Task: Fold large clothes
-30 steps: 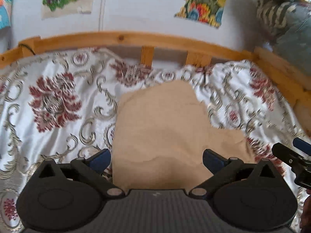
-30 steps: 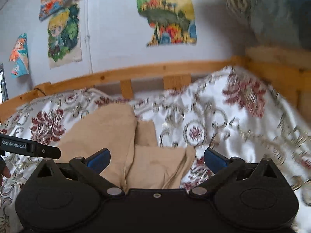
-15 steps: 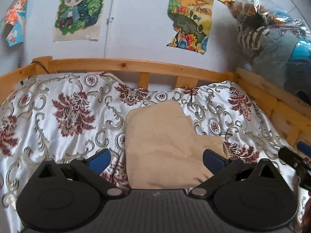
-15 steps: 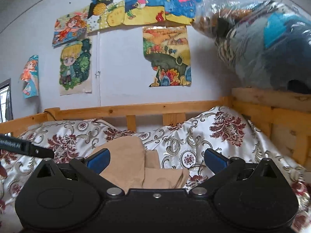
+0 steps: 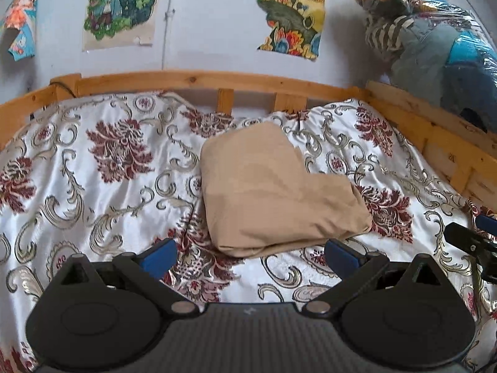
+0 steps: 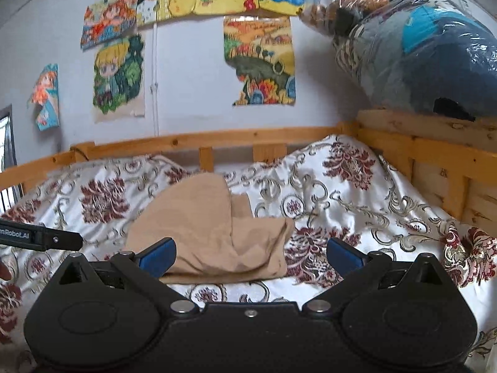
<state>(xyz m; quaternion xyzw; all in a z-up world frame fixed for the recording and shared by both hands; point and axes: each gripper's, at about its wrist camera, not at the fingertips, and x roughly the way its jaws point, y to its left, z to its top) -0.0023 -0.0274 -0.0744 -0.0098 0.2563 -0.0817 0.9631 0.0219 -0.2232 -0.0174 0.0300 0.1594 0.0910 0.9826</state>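
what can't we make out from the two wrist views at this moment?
- Tan garment: its type and how many folds. Both views show only the outer layers.
- Garment's near-left corner: hidden behind the right gripper finger in the right wrist view.
- Bedspread closest to the cameras: covered by both gripper bodies, including the left gripper.
- Plastic bag: contents blurred by wrap and glare, cut by the frame edge.

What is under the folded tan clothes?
The tan clothes lie on the flowery bedspread, which shows all around them. The part right underneath is covered, so anything tucked there cannot be seen. Neither claw touches them.
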